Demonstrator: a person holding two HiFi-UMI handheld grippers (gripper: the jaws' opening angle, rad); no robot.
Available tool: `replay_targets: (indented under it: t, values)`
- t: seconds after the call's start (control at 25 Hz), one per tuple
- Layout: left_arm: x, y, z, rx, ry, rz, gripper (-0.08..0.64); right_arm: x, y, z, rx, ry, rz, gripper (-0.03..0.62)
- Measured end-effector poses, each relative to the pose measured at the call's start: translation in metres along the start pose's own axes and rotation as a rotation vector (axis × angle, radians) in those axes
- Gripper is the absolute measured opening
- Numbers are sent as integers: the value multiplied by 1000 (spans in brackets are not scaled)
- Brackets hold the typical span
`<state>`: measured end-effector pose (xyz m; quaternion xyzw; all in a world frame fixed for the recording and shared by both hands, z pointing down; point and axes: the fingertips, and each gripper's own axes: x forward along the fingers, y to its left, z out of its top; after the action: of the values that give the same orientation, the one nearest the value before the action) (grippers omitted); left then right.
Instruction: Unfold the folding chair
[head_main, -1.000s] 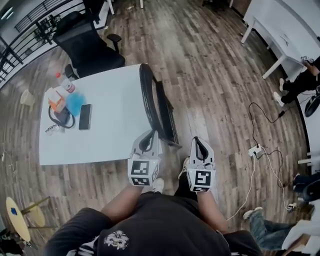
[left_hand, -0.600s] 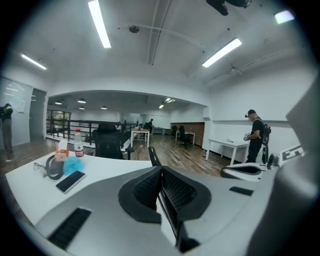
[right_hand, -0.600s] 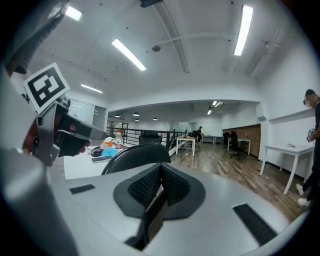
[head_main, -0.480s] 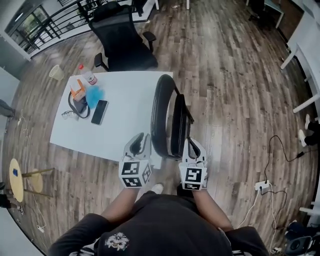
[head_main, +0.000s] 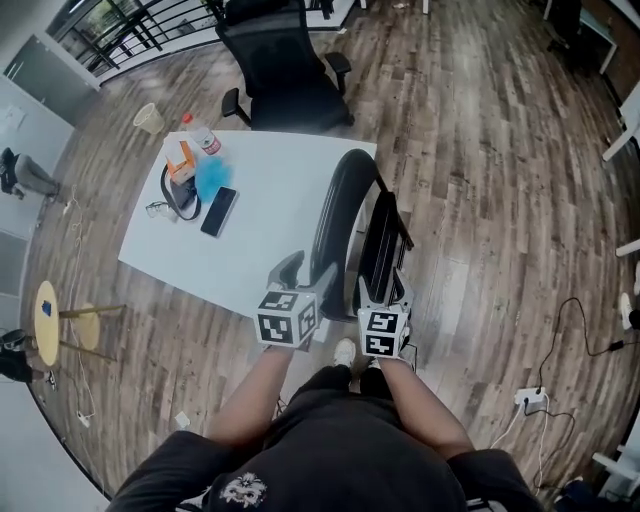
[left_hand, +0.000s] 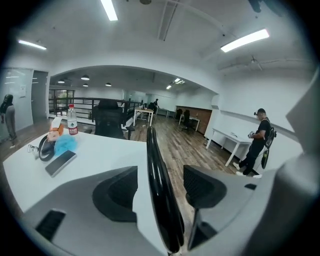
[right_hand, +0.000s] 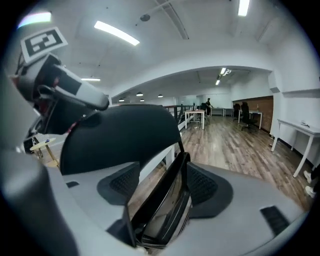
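Head view: the folding chair (head_main: 340, 215) stands folded on the floor at the tabletop's (head_main: 255, 235) right edge, with the left gripper (head_main: 300, 272) and right gripper (head_main: 388, 296) at its near end.

Left gripper view: the jaws are opening, wide apart, with the backrest rim (left_hand: 159, 195) between them, ungripped.

Right gripper view: the jaws are opening around the seat edge (right_hand: 161, 207).

This looks like the grasping step. Next, clamp both parts and spread the seat from the backrest.

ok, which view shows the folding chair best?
Head view: the whole folding chair, folded, from above, beside the white table. Left gripper view shows only its backrest edge between the left gripper's opening fingers. Right gripper view shows its seat panel between the right gripper's opening fingers, with the backrest behind.
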<state>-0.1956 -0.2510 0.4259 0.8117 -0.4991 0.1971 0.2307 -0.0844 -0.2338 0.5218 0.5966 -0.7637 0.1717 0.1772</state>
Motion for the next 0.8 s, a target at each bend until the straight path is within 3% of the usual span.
replay_targets:
  t: [0.28, 0.52, 0.8]
  values:
    - [23, 24, -5, -92, 21, 21, 273, 74, 13, -49, -26, 221, -48, 299]
    - [34, 20, -11, -38, 67, -11, 271, 105, 22, -83, -5, 351, -77, 311]
    - [48, 18, -23, -57, 118, -66, 224, 123, 19, -107, 22, 442, -98, 311]
